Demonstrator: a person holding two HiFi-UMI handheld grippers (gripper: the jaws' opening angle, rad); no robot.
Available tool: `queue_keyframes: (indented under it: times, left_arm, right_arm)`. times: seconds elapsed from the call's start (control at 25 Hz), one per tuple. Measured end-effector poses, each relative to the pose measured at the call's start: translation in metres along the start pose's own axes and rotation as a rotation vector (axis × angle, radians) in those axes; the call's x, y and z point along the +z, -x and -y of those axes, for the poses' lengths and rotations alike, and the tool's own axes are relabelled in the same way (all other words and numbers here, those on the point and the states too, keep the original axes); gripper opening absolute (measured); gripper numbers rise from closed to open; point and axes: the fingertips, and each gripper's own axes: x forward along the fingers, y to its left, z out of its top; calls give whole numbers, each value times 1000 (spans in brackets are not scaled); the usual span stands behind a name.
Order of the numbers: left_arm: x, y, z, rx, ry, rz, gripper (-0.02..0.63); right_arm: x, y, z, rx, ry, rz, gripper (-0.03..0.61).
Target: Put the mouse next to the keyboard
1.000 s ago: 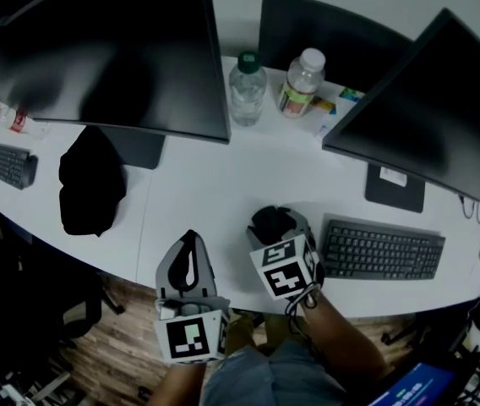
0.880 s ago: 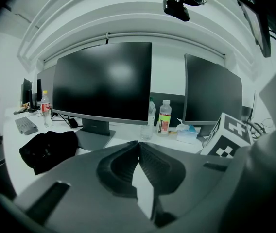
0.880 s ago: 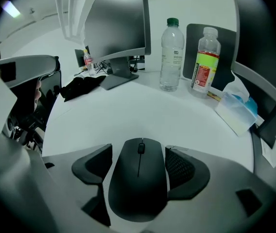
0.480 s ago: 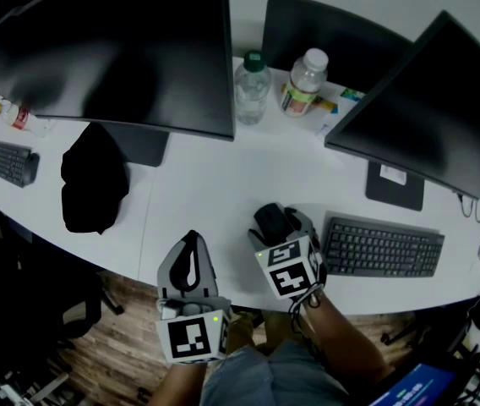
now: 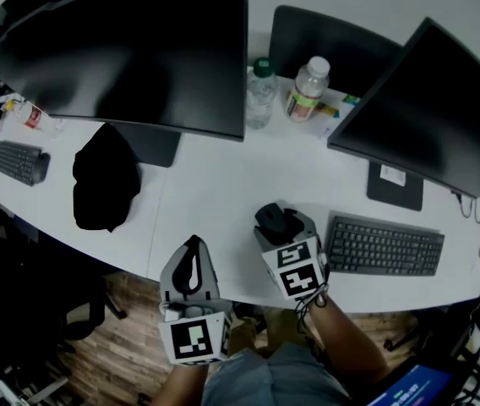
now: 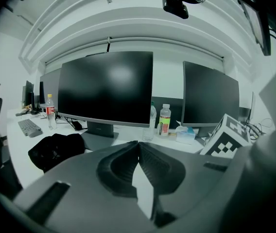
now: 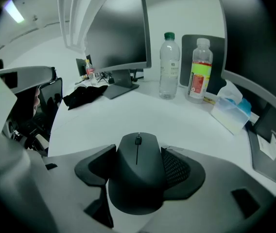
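Observation:
A dark grey mouse rests on the white desk, just left of the black keyboard. My right gripper points down at it, one jaw on each side. Those jaws have just been closing, and their ribbed pads now press the mouse's flanks. My left gripper hovers off the desk's near edge, to the left of the right one. Its tips meet with nothing between them.
Two large dark monitors stand at the back, with two plastic bottles and a tissue box between them. A black cloth lies at the left, and a second keyboard at the far left.
The right gripper stays around the mouse at the same spot left of the keyboard. The left gripper has hardly moved. The head view has shifted slightly.

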Motion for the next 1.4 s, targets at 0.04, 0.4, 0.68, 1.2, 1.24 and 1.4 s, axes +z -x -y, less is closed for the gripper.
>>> queue_keyframes:
  times: [0.04,0.4,0.68,1.2,1.24,1.4]
  left_arm:
    - [4,3,-1,2,-6,13,5]
    - [60,41,-4,1,-41,175,5]
    - [115,80,-2,-15,-79,326,5]
    - [105,110,7,-72,-97,356,5]
    - [104,110,9,-79,-101,355,5]
    - [103,107,25,-120,-104,353,5]
  right_arm:
    - [7,5,-2,-4,3,22,301]
    - [87,76,-35,-10,66,213,301]
    - [136,143,-56,-48,144,351,301]
    - [103,167,-76,-94,136,343,301]
    - [100,168,-77,-97,134,338,301]
    - [89,173,-71,-114,118,329,301]
